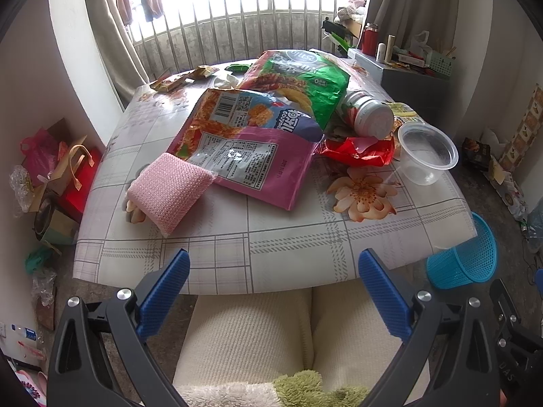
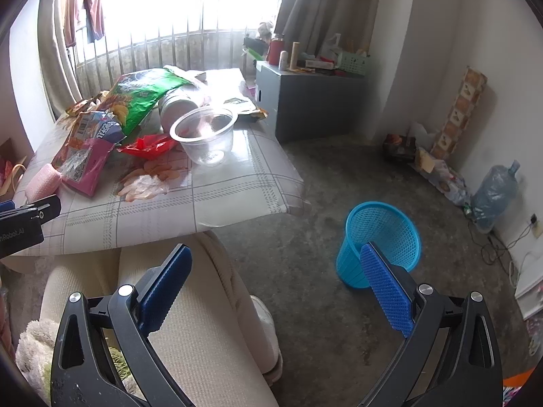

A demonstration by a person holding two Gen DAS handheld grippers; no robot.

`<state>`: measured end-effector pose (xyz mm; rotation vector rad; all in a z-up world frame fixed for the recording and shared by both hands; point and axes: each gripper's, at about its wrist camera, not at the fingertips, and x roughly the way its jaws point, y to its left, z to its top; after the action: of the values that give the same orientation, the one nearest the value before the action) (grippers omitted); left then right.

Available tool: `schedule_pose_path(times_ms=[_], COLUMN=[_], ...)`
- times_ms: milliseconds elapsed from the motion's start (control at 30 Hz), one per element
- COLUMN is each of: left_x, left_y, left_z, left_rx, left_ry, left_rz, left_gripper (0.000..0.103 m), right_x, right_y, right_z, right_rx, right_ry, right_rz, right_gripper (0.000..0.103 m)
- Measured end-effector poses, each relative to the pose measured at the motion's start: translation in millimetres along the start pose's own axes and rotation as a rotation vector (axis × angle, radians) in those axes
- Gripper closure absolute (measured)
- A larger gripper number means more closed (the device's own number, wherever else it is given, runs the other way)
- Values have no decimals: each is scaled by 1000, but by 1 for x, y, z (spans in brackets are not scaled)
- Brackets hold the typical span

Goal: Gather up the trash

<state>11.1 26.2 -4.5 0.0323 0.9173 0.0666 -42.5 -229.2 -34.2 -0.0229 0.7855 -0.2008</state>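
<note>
Both grippers hovering released above the person's lap, trash sitting untouched on the bench.

Left gripper (image 1: 273, 264) is hanging over cream trousers (image 1: 251, 332) at the near edge of the bench (image 1: 288, 237), fingers spread wide, gripping nothing. Right gripper (image 2: 275, 264) is likewise spread wide and holding nothing, one finger overlapping the blue mesh bin (image 2: 380, 242) that is standing on the floor just off the bench's right corner. Trash is piling mid-bench: pink snack bag (image 1: 251, 149) overlapping a pink sponge (image 1: 168, 191), green chip bag (image 1: 302, 78) behind it, tipped white bottle (image 1: 368, 115), red wrapper (image 1: 356, 151), clear plastic cup (image 1: 426, 152) upright near the right edge. Small wrappers (image 1: 183, 79) lying at the far left corner.
</note>
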Motion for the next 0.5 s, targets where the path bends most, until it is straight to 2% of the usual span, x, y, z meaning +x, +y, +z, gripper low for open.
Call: schedule_pose_path(times_ms=[500], left_x=[2], left_y=[6], left_z=[0], left_rx=[0], left_ry=[2], left_rz=[5], left_gripper=[6], right_x=[2], right_y=[3], right_z=[0], right_rx=[1], right_ry=[1], right_rz=[6], right_gripper=[8])
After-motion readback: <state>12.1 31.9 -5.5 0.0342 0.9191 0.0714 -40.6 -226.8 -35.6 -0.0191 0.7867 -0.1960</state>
